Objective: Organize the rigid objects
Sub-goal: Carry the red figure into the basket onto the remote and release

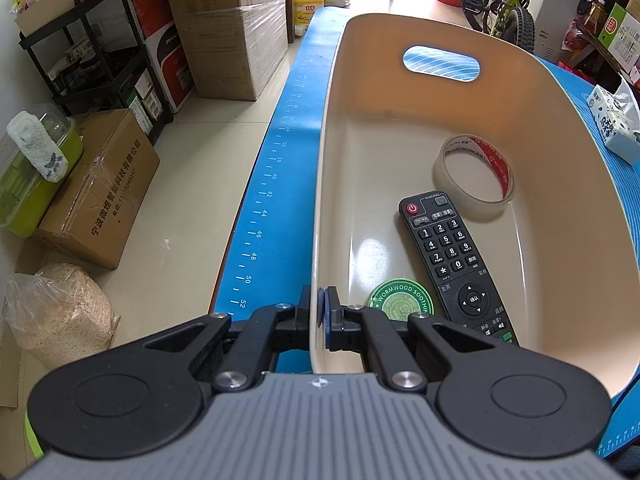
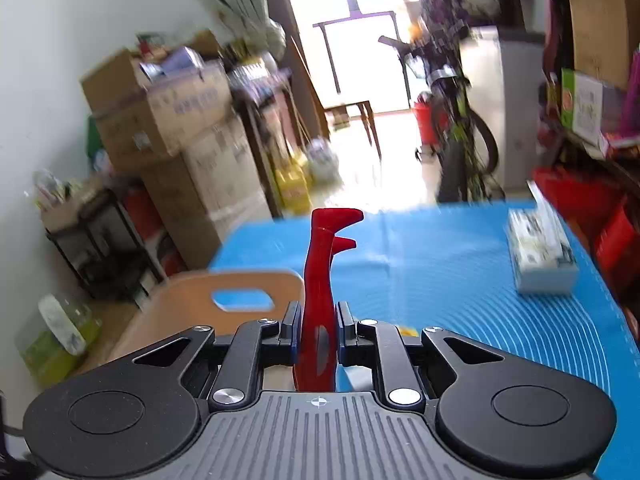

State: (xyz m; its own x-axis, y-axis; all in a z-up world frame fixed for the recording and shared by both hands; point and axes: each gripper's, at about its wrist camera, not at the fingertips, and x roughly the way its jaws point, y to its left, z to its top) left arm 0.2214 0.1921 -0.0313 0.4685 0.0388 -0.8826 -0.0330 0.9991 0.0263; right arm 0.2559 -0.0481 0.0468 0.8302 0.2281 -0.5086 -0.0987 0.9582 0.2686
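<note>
Table mat (image 2: 460,280): I see a blue mat with white curved lines and a ruler scale along its edge; everything on the table rests on it.
Beige bin (image 1: 560,128): it sits on the mat, open-topped, with an oval handle cut-out in its far wall; in my right view it lies low to the left.
Left gripper (image 1: 319,316): I have its jaws clamped tight on the bin's near-left rim, one pad outside, one inside.
Right gripper (image 2: 318,336): raised above the mat, its pads pinch a red plastic tool (image 2: 320,280), which stands upright between them, its two hooked tips pointing right.
Tissue pack (image 2: 540,252): on the mat, well right of the bin.
Remote control (image 1: 452,256): black, flat on the bin floor.
Tape roll (image 1: 474,176): clear, touching the remote's far end.
Green tin (image 1: 400,298): round, beside the remote's near end.
</note>
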